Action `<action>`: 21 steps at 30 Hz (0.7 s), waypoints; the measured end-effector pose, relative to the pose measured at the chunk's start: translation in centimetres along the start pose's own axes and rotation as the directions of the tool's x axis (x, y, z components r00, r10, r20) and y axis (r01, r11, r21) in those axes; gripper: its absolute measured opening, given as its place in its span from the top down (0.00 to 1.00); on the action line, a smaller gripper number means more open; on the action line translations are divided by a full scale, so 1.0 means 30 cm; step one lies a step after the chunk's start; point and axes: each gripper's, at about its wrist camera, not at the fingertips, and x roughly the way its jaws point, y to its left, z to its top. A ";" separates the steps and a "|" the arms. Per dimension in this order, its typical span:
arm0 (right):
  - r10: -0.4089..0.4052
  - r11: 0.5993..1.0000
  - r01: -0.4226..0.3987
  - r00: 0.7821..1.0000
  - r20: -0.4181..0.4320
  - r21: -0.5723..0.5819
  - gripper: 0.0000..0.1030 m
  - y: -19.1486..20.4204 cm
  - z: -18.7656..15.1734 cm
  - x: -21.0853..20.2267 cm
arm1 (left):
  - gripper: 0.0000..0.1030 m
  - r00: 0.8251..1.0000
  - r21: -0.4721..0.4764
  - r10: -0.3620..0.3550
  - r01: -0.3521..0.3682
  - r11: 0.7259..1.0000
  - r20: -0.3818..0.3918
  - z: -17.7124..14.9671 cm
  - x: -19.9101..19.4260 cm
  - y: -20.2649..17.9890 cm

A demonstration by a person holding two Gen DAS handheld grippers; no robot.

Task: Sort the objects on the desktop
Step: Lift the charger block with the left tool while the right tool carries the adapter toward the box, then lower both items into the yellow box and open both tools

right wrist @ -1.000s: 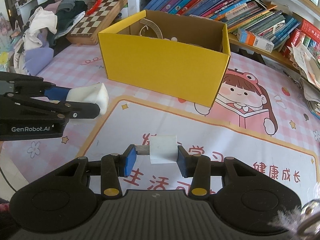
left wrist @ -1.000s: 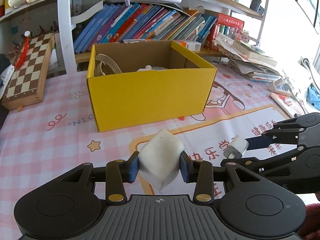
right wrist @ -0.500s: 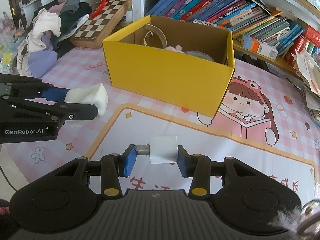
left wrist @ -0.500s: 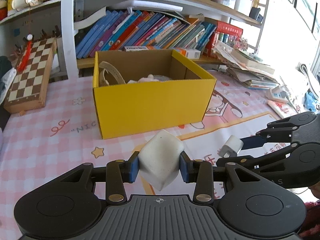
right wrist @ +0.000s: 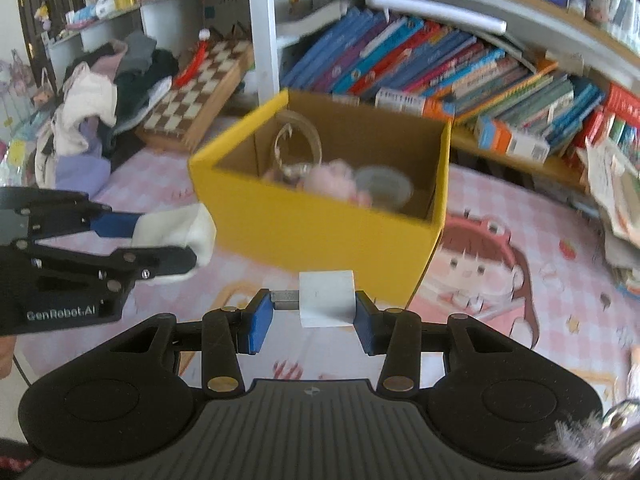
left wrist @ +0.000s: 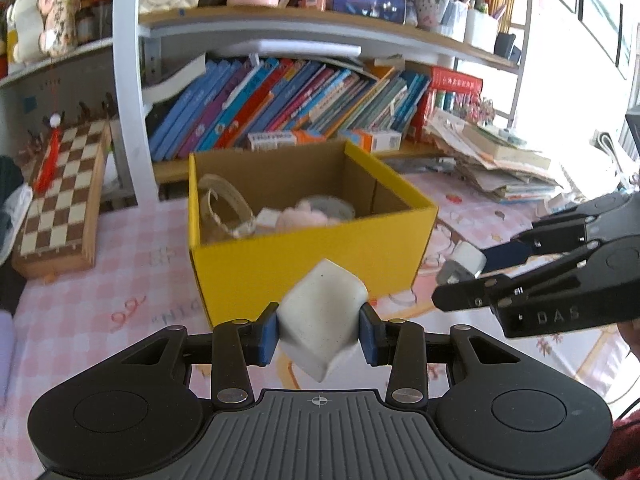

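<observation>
My left gripper (left wrist: 319, 334) is shut on a white sponge block (left wrist: 320, 316), held in the air in front of the yellow cardboard box (left wrist: 312, 256). My right gripper (right wrist: 314, 318) is shut on a white charger plug (right wrist: 326, 298) with its metal end pointing left, also held before the box (right wrist: 320, 228). The box holds a tape roll (left wrist: 224, 200), a pink soft thing (left wrist: 304, 216) and a round lidded tin (right wrist: 382, 188). The right gripper with the plug also shows in the left wrist view (left wrist: 464, 276). The left gripper with the sponge also shows in the right wrist view (right wrist: 176, 232).
The box stands on a pink checked table mat (left wrist: 100, 300). A chessboard (left wrist: 60, 200) leans at the back left. A shelf of books (left wrist: 300, 108) runs behind the box. A paper stack (left wrist: 500, 160) lies at the right. Clothes (right wrist: 100, 112) are piled at the far left.
Both grippers have risen with their objects, so the inside of the box now shows. Each keeps its grip.
</observation>
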 end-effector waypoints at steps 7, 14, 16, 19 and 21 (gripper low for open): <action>-0.002 1.000 0.003 0.999 0.047 -0.029 0.60 -0.051 0.096 0.028 | 0.63 0.999 0.021 0.017 -0.018 1.000 0.051 0.094 0.037 0.012; 0.000 0.999 0.004 0.997 0.075 -0.053 0.60 -0.105 0.180 0.075 | 0.63 0.998 0.021 0.045 -0.046 0.999 0.051 0.143 0.111 0.048; 0.000 0.998 0.005 0.997 0.083 -0.060 0.60 -0.120 0.203 0.088 | 0.63 0.997 0.021 0.053 -0.054 0.998 0.054 0.159 0.131 0.057; 0.000 0.998 0.006 0.996 0.084 -0.070 0.60 -0.137 0.238 0.134 | 0.63 0.996 0.019 0.064 -0.066 0.998 0.062 0.181 0.159 0.068; -0.001 0.997 0.008 0.997 0.082 -0.081 0.60 -0.147 0.263 0.171 | 0.63 0.995 0.018 0.072 -0.074 0.997 0.067 0.196 0.177 0.075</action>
